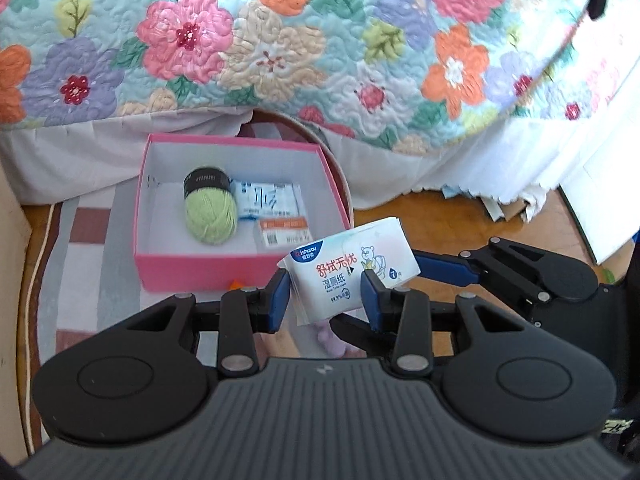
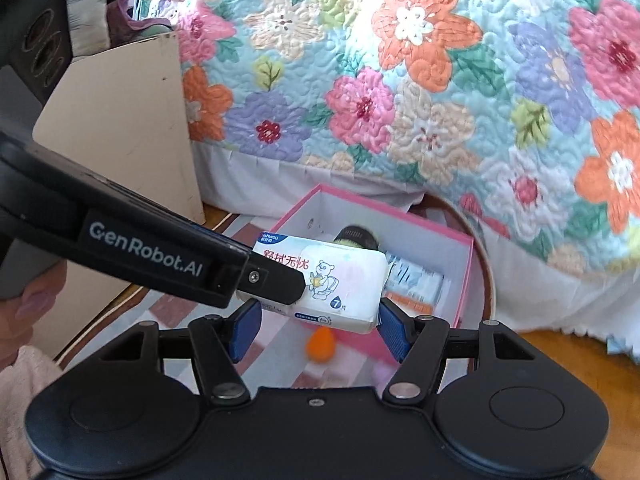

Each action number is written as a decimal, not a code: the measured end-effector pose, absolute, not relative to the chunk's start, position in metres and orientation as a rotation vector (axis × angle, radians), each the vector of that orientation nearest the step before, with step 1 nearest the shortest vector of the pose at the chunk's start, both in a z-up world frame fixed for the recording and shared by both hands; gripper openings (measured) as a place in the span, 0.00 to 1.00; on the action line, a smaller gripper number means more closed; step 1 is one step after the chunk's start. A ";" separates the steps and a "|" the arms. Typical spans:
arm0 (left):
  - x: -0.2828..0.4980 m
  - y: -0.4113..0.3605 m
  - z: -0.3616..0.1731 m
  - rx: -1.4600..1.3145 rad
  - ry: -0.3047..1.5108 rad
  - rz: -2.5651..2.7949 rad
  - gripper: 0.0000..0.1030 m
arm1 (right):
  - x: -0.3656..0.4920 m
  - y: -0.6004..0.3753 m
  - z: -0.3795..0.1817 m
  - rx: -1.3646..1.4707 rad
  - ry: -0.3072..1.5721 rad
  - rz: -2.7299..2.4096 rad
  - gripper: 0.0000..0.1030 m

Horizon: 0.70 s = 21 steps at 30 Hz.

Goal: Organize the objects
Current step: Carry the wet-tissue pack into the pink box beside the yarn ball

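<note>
A: What are the left tongs (image 1: 326,294) gripping?
B: The wipes pack (image 1: 352,270), hanging just in front of the pink box (image 1: 200,268). The right tongs (image 2: 318,326) are pressing its ends too

A floral quilt (image 1: 280,40) drapes the bed; a striped mat (image 1: 88,240), perhaps cloth, covers the wooden floor (image 1: 440,216).
</note>
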State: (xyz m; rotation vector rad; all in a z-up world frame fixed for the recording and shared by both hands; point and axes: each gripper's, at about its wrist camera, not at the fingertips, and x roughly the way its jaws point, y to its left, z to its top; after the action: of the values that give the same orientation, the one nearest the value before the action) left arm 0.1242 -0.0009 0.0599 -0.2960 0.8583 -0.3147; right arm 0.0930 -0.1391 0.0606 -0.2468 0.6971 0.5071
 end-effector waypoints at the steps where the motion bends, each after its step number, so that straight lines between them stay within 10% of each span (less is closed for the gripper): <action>1: 0.136 -0.001 0.059 -0.296 0.855 -0.312 0.36 | 0.102 -0.139 0.059 -0.253 0.691 0.509 0.67; 21: 0.295 0.031 -0.087 -0.363 1.141 -0.181 0.36 | 0.284 -0.134 -0.071 -0.019 1.035 0.560 0.66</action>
State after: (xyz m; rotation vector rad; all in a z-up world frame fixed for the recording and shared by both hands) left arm 0.2948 0.0311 -0.0872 -0.3625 1.1408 -0.1814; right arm 0.2841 -0.1336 -0.0706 -0.0189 1.0352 0.5598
